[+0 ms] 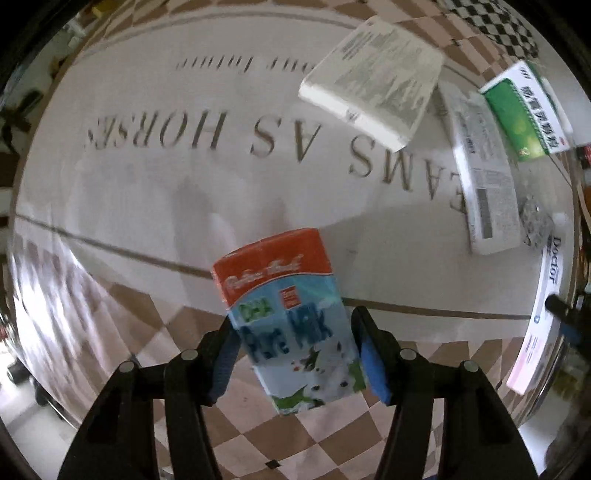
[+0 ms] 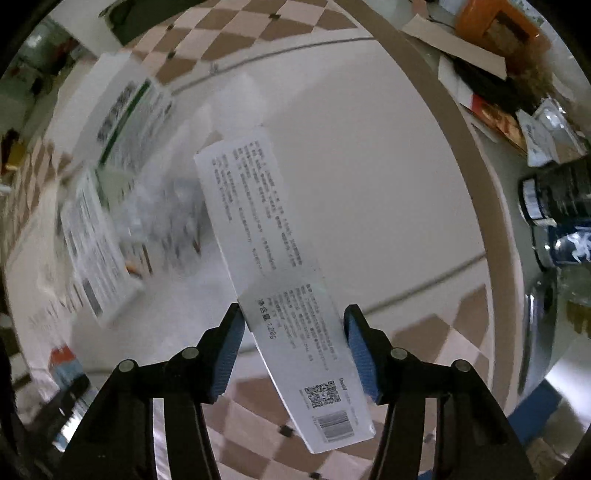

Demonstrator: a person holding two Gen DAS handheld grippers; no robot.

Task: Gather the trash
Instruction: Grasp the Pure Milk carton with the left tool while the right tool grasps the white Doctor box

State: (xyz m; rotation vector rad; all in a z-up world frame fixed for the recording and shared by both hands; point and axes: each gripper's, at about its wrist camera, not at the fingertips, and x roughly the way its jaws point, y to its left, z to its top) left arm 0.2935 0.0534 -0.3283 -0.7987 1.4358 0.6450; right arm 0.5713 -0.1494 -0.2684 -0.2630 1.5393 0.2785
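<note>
My left gripper (image 1: 295,350) is shut on a small milk carton (image 1: 288,317) with an orange top and blue "Pure Milk" print, held above the table. My right gripper (image 2: 293,343) is shut on a long white box (image 2: 273,273) with black print and a barcode, held tilted above the table. In the left wrist view, a white printed box (image 1: 373,77), a long white box (image 1: 484,166) and a green and white box (image 1: 524,110) lie on the tablecloth at the upper right. The right wrist view shows blurred white boxes (image 2: 99,251) and a clear wrapper (image 2: 162,214) at left.
The round table has a white cloth with grey lettering (image 1: 221,129) and a brown checked border (image 1: 258,424). Past the table's edge on the right are dark jars (image 2: 554,195), an orange box (image 2: 495,22) and paper clutter (image 2: 480,74).
</note>
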